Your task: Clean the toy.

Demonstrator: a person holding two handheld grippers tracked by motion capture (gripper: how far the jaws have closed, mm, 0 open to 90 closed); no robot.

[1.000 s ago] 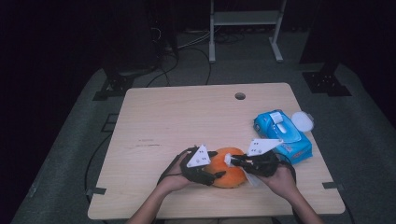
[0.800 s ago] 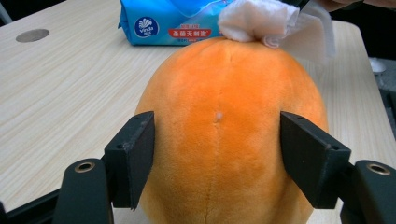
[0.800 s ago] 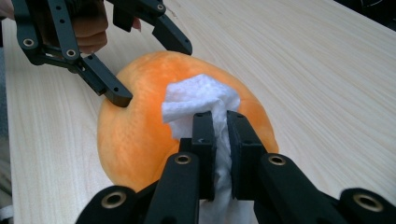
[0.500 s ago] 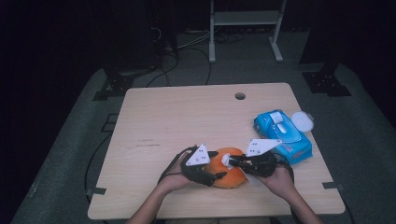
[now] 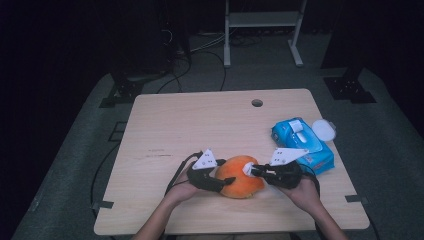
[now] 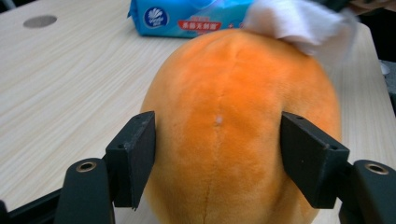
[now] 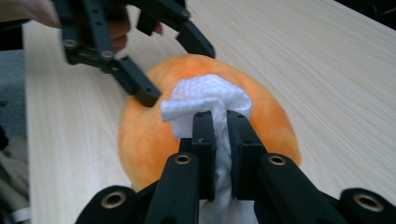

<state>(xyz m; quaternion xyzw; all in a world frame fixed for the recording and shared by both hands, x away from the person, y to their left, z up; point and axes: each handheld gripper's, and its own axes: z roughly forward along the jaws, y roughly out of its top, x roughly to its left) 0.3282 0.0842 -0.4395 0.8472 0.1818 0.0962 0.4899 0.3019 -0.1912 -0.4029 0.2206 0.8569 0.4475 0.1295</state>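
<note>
Where the high view looks down, the orange plush fruit (image 5: 240, 176) lies near the table's (image 5: 200, 125) front edge between both grippers. In the left gripper view, the left gripper (image 6: 217, 163) clamps its flanks. In the right gripper view, the right gripper (image 7: 221, 140) pinches a white wipe (image 7: 205, 100) against it.

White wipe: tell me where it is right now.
The white wipe is pinched in the right gripper, pressed on top of the orange plush ball near the table's front edge.

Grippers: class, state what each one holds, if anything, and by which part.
Left gripper: orange plush, clamped across its two sides. Right gripper: white wipe, pinched at its bunched middle and pressed on the plush.
</note>
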